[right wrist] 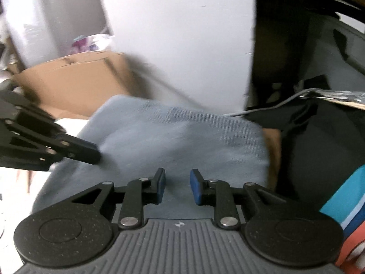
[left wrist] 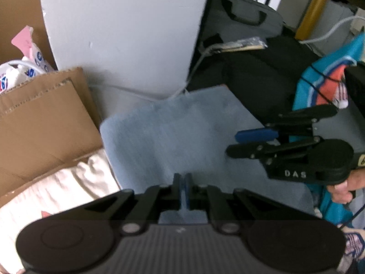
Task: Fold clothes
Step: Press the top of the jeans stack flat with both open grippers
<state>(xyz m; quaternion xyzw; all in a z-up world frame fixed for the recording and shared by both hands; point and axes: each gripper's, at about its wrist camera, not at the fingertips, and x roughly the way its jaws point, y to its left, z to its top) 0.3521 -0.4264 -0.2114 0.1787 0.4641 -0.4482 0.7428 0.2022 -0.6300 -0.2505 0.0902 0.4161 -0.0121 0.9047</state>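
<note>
A blue-grey garment (left wrist: 182, 127) (right wrist: 182, 137) lies folded into a flat rectangle in the middle of both views. My left gripper (left wrist: 182, 191) is shut at the garment's near edge, with a thin strip of the fabric between its blue pads. In the right wrist view the left gripper (right wrist: 94, 153) comes in from the left, its tip pressed into the cloth's left side. My right gripper (right wrist: 178, 187) (left wrist: 232, 143) hovers open over the garment's right part, nothing between its fingers. A person's hand (left wrist: 342, 187) holds it.
A cardboard box (left wrist: 45, 118) (right wrist: 75, 84) stands left of the garment, with white fabric (left wrist: 57, 189) in front of it. A black bag (left wrist: 255, 75), a grey cable (left wrist: 196, 68) and a teal printed garment (left wrist: 319, 84) lie on the right. A white panel (left wrist: 125, 34) rises behind.
</note>
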